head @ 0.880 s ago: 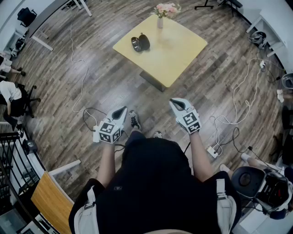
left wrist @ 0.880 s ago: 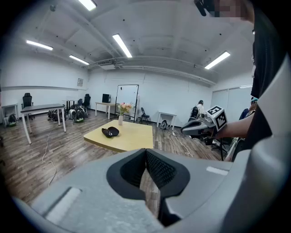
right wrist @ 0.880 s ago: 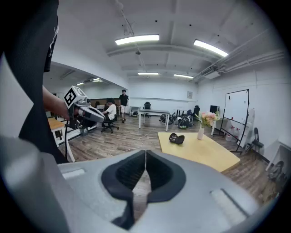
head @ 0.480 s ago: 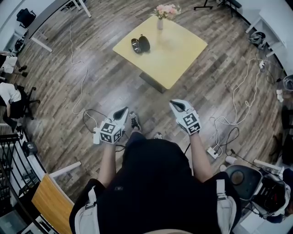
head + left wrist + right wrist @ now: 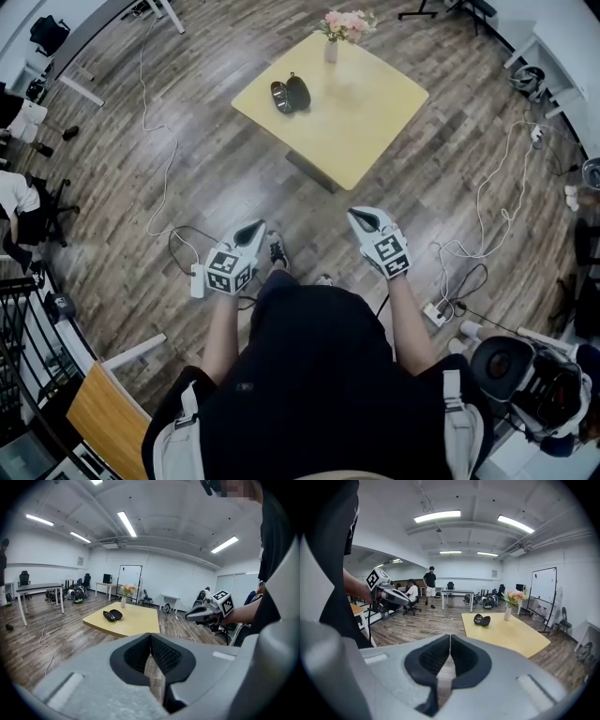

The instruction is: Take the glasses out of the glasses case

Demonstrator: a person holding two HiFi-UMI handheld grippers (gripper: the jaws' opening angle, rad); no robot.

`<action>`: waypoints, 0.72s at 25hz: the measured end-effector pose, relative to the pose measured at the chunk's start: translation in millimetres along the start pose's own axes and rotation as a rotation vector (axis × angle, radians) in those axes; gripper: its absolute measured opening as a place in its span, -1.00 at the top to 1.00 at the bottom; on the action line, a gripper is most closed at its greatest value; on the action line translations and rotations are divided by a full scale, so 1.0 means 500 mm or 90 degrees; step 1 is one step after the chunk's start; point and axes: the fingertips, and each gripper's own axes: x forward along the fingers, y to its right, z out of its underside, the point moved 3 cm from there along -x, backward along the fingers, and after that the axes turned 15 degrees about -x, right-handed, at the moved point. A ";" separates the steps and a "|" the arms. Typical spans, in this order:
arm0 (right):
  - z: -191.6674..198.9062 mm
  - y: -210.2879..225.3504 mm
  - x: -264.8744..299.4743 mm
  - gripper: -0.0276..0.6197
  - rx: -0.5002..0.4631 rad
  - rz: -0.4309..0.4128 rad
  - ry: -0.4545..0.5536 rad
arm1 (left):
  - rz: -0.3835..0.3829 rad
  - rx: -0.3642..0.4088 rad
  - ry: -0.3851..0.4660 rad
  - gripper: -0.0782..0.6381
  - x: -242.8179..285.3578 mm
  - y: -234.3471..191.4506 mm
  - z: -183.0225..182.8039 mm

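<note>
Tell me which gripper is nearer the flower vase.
Right. The right gripper hangs over the floor short of the table, nearly in line with the vase; the left gripper hangs equally short but farther to the left.

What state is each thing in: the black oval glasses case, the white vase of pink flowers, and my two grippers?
Black oval glasses case: open, lying on the yellow square table.
White vase of pink flowers: upright.
Left gripper: shut, empty.
Right gripper: shut, empty.
</note>
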 end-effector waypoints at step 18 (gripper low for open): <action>-0.072 0.090 0.184 0.89 0.012 0.003 -0.015 | 0.017 0.001 -0.002 0.75 0.070 -0.178 -0.127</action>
